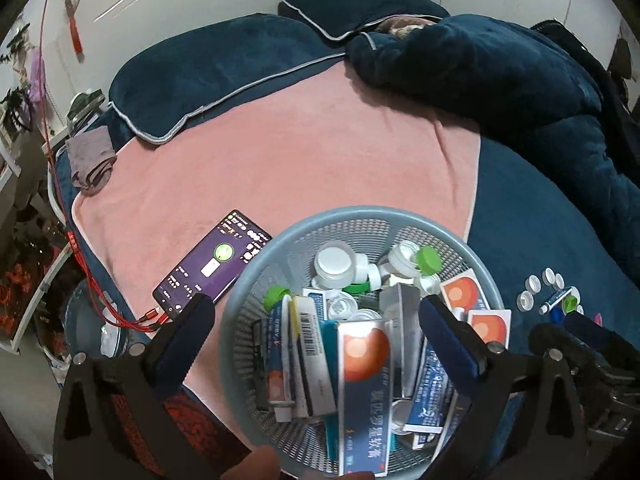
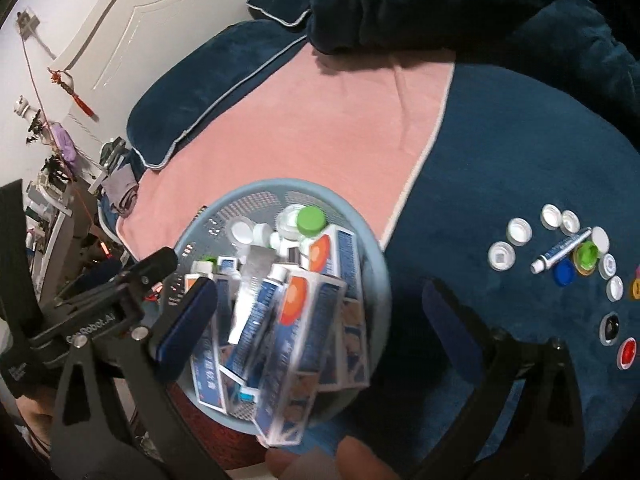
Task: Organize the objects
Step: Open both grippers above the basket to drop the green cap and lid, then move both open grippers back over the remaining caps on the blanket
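A light blue mesh basket (image 1: pixel 360 213) (image 2: pixel 280 182) stands on the bed. It is packed with white-and-blue boxes (image 1: pixel 362 364) (image 2: pixel 296 304) marked with orange discs, plus tubes, small white bottles and green caps. My left gripper (image 1: pixel 316 320) hangs open above the basket, one finger past its left rim, nothing between the pads. My right gripper (image 2: pixel 320 312) is open too, spanning the basket's right half and the blue bedspread. A small tube (image 2: pixel 560 252) (image 1: pixel 554 300) and several loose bottle caps (image 2: pixel 519 232) (image 1: pixel 532 284) lie on the bedspread to the right.
A lit phone (image 1: pixel 216 264) with red cables (image 1: pixel 132 320) plugged in lies on the pink blanket (image 1: pixel 280 160) left of the basket. A bunched dark blue quilt (image 1: pixel 500 80) and pillows fill the far side. The bed's edge and cluttered shelves are at the left.
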### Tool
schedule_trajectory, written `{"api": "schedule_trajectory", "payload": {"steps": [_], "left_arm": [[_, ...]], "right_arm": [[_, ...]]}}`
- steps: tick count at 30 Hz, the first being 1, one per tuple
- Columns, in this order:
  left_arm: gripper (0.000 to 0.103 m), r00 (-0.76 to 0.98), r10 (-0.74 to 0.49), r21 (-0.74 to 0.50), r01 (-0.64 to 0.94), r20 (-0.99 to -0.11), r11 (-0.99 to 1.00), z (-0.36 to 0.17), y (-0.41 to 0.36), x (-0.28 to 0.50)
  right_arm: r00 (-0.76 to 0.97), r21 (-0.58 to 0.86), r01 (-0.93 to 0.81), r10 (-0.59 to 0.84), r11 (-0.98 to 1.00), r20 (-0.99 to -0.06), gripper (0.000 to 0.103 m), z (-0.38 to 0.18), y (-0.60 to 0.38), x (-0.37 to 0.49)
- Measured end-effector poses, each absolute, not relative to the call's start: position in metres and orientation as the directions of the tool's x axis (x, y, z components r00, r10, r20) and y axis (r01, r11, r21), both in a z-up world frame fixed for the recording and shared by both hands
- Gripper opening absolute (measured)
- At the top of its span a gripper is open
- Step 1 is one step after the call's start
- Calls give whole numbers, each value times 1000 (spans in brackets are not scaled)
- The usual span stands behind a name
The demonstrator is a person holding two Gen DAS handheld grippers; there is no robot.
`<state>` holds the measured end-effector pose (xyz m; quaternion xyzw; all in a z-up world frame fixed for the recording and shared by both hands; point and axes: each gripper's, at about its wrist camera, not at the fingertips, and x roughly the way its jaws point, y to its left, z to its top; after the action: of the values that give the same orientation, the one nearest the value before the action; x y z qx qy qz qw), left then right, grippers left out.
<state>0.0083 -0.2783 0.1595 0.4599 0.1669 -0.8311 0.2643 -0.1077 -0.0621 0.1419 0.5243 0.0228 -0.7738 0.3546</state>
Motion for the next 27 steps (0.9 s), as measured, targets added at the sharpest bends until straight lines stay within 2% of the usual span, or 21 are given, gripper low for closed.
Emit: {"api": "schedule_trajectory", "payload": {"steps": [6, 27], "left_arm": [[102, -446, -261, -54, 580, -856, -813, 163, -265, -1], [102, -456, -249, 8, 467, -854, -884, 169, -197, -43]], "right_arm": [[-196, 354, 522, -514, -776, -835, 103, 137, -36, -119], [-247, 338, 446, -477, -829, -843, 103, 136, 39, -138]]}}
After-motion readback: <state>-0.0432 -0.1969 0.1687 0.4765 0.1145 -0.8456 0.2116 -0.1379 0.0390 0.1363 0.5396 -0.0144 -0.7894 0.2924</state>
